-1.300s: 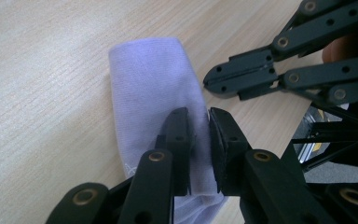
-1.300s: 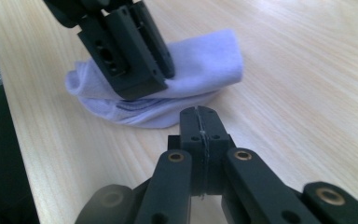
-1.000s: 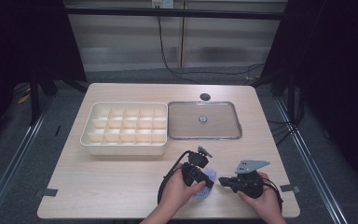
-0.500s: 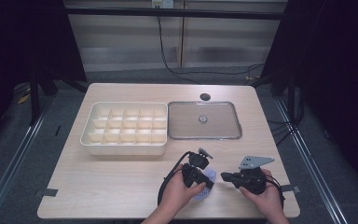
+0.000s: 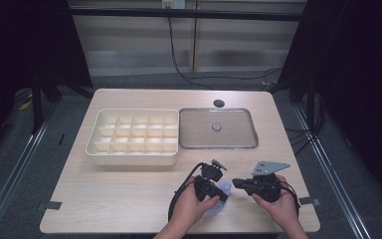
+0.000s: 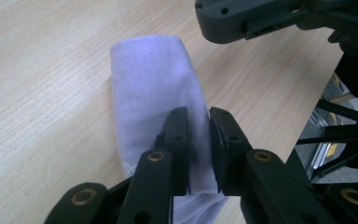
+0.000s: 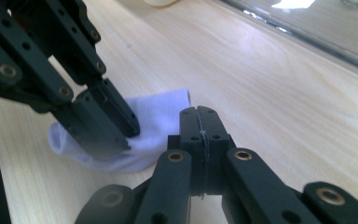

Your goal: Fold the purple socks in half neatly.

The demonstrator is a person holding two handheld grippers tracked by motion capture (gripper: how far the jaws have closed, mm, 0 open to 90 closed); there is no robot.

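A pale lavender sock [image 6: 149, 79] lies on the wooden table near its front edge. My left gripper [image 6: 198, 135] is shut on a fold of the sock, with fabric pinched between its pads. In the high view the left gripper [image 5: 218, 195] sits over the sock [image 5: 224, 188], and the right gripper [image 5: 235, 182] points left at it from close by. The right gripper [image 7: 199, 122] has its jaws pressed together with nothing between them, just to the right of the sock [image 7: 165, 109]. The left gripper [image 7: 116, 126] shows there too, and the right gripper's body [image 6: 261, 18] hangs above the sock.
A cream tray [image 5: 132, 160] with several compartments stands at the middle left. A flat clear lid [image 5: 199, 129] with a small knob lies to its right. A small black disc [image 5: 219, 103] sits behind it. The table's front edge is close under both hands.
The right gripper has edged slightly farther from the person. The left gripper and the sock have stayed put.
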